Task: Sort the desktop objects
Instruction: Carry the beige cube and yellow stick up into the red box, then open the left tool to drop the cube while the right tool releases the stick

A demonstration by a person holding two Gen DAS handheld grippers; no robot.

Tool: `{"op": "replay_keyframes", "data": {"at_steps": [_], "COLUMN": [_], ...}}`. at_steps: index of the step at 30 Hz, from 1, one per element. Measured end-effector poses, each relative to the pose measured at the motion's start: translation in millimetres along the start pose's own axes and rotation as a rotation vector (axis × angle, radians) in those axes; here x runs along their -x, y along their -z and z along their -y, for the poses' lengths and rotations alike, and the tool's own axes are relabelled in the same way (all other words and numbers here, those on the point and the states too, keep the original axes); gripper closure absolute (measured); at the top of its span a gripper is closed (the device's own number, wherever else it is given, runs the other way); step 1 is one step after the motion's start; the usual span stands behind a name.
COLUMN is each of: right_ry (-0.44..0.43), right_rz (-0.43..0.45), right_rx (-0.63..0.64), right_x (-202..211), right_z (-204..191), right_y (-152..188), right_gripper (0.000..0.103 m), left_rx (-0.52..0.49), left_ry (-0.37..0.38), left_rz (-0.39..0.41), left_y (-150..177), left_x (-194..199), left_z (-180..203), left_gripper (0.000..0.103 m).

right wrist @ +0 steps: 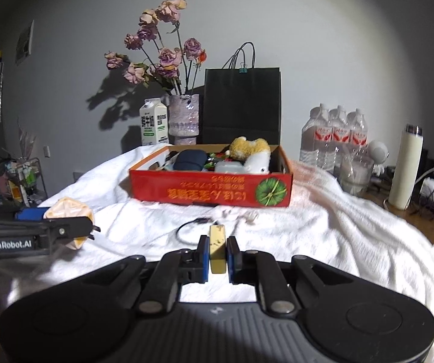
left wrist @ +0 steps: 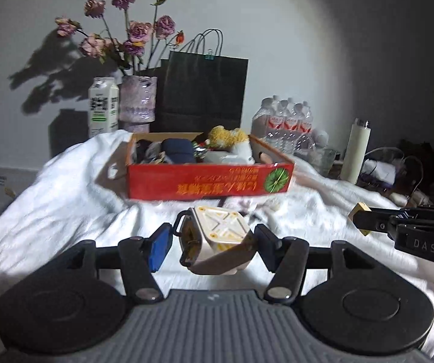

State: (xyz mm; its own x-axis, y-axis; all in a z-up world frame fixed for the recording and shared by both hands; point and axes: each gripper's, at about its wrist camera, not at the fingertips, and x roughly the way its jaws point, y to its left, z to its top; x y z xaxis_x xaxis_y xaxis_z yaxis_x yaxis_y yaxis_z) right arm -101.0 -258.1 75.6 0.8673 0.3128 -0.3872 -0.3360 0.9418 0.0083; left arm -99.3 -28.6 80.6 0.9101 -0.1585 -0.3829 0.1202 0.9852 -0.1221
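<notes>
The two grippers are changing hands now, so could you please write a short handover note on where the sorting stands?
Left gripper: jaws closed on a cream cube-shaped gadget with a black loop, held above the white cloth.
Right gripper: jaws shut on a small yellowish block.
Red box: straight ahead on the cloth, already holding a plush toy, a dark blue case and other bits.
Done: both items picked up.
Left: probably drop both into the box; a black cable and small scraps lie before it.
</notes>
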Motion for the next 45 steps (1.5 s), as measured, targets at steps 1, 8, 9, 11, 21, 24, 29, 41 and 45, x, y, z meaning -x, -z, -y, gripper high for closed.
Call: {"op": "replay_keyframes", "data": {"at_steps": [1,8,9,11,21,24,29,41,45], "right_ry": [-0.002,-0.048,-0.060,-0.078,0.009,0.098,0.117,0.019,-0.003], "right_rz": [0.011,0.040,0.025,-0.029,-0.381,-0.435,-0.430,-0.319,-0.295], "right_rx": [0.003,-0.003,-0.010,-0.019,-0.040,0.040,0.027,-0.088,-0.076], "right_x": [-3,-57,-74,-112,-311,-345,-359,-319,-296], "right_z": [4,48,55,67,93,87,89,81,64], "right_y": [-7,-81,-93,-115,-151,-145,-152,-174,-170], "right_gripper": [0.093,0.093,0.093,0.093,0.092,0.091,0.067,0.030,0.026], "left_rx": [0.000,-0.058,-0.047,-0.017,-0.019,-0.019,0.013,0.046,0.036], "left_ry": [0.014,0.071,0.082,0.087,-0.047,-0.042,-0.064,-0.201,-0.215], "left_rz": [0.005,0.027,0.009,-0.060,-0.314,-0.321,-0.288,-0.271,-0.259], "left_y": [-7,-80,-89,-106,-121,-121,-142,-162,-159], "left_x": [-6,-75,-91,-131,-282,-294,-298,-264,-240], "left_z": [-1,-4,-5,-9,-24,-29,-40,-67,-68], "left_gripper": [0.042,0.042,0.042,0.042,0.041,0.038,0.017,0.000,0.000]}}
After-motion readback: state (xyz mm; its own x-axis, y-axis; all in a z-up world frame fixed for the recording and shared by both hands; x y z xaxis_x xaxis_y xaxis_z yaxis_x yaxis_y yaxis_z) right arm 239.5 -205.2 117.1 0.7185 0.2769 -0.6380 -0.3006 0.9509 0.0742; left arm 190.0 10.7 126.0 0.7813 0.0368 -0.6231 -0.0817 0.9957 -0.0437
